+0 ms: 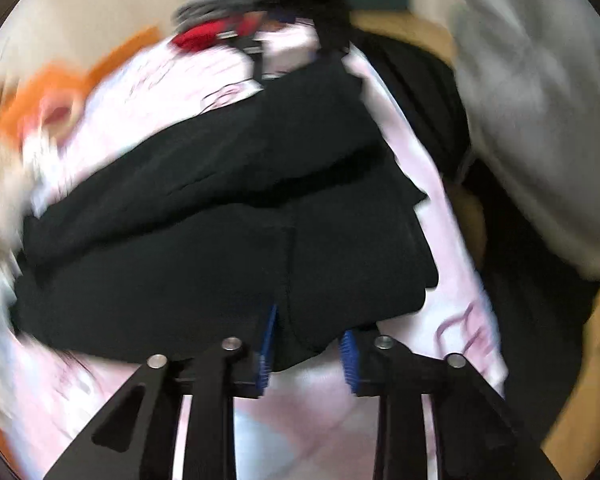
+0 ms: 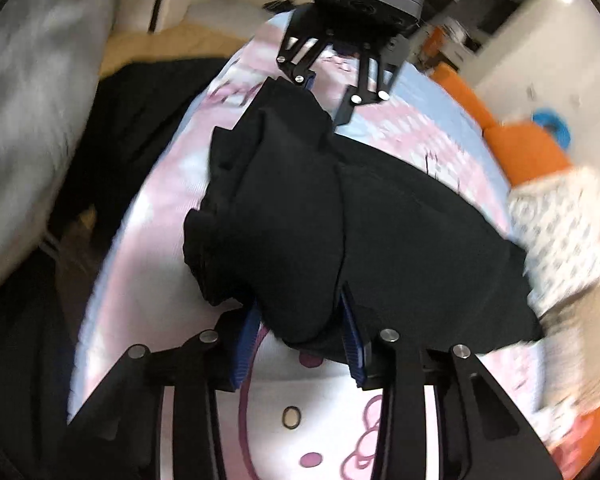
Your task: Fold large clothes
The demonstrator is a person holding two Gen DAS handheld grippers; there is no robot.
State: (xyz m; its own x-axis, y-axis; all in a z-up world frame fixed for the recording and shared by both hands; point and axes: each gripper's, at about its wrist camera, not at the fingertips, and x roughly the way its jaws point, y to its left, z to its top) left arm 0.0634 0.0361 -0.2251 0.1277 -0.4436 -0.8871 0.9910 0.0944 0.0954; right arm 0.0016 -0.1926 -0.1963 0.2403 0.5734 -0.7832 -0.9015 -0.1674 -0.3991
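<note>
Covering nearly the whole surface is one pink and pale-blue cartoon-print sheet [image 2: 300,412], and on it lies one black garment [image 1: 204,216], bunched into thick folds along one side and flatter toward the other. Two tools are at work on it. One grey fabric mass [image 1: 540,112] hangs along one side of the sheet, with a single strip of dark cloth [image 2: 140,120] lying between it and the sheet's edge, so room is tight there. On the opposite side an orange cushion or seat [image 2: 512,148] and one white patterned cloth [image 2: 560,232] crowd the border; both are blurred. The sheet near the cameras stays bare, giving open room on that side. The left tool [image 1: 308,344] has its blue pads [image 1: 350,360] set apart with a fold of the garment's hem lying between them, though I cannot tell whether they press it. The right tool [image 2: 300,344] likewise straddles a rounded bundle of the black cloth, its grip unclear. In the right wrist view the left tool [image 2: 328,96] sits at the garment's far end, fingers spread.
</note>
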